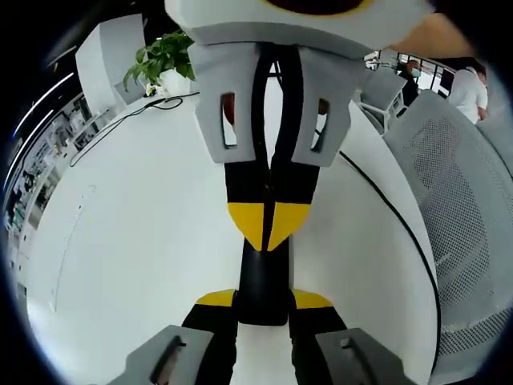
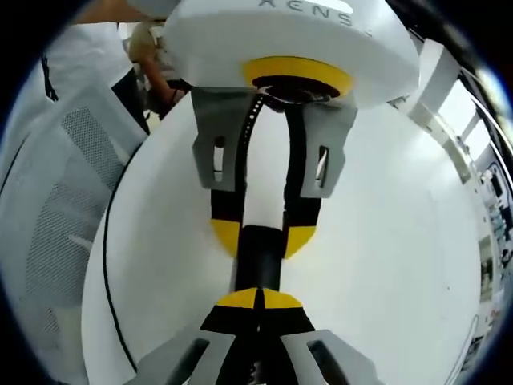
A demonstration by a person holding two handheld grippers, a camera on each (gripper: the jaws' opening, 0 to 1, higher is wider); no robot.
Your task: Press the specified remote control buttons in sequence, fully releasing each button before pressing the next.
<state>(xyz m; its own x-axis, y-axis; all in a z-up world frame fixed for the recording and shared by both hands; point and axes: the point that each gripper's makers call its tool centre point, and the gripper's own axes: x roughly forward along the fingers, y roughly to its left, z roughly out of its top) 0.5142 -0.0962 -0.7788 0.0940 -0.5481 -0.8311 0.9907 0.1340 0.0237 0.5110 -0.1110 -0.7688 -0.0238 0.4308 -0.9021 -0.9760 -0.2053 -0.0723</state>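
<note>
Two grippers are facing each other over a white table (image 1: 120, 241), with a black remote control (image 1: 263, 285) lying between them. In the left gripper view, the left gripper (image 1: 263, 303) is rising from the bottom edge with its yellow-tipped jaws spread apart, one on each side of the near end of the remote control; whether they are touching its sides is hard to tell. The right gripper (image 1: 266, 228) is coming down from the top of that view, its yellow tips brought together and resting on the top face of the remote control near its far end.

In the right gripper view, the right gripper (image 2: 260, 299) is showing its jaws closed, tips meeting over the dark remote control (image 2: 260, 257), while the left gripper (image 2: 262, 233) is reaching in from the top with its tips flanking the other end.

A potted plant (image 1: 164, 58) and a black cable (image 1: 136, 112) are sitting at the far edge of the table. Grey mesh chairs (image 1: 457, 208) are standing beside the table, and people (image 1: 469, 84) are standing well apart in the background.
</note>
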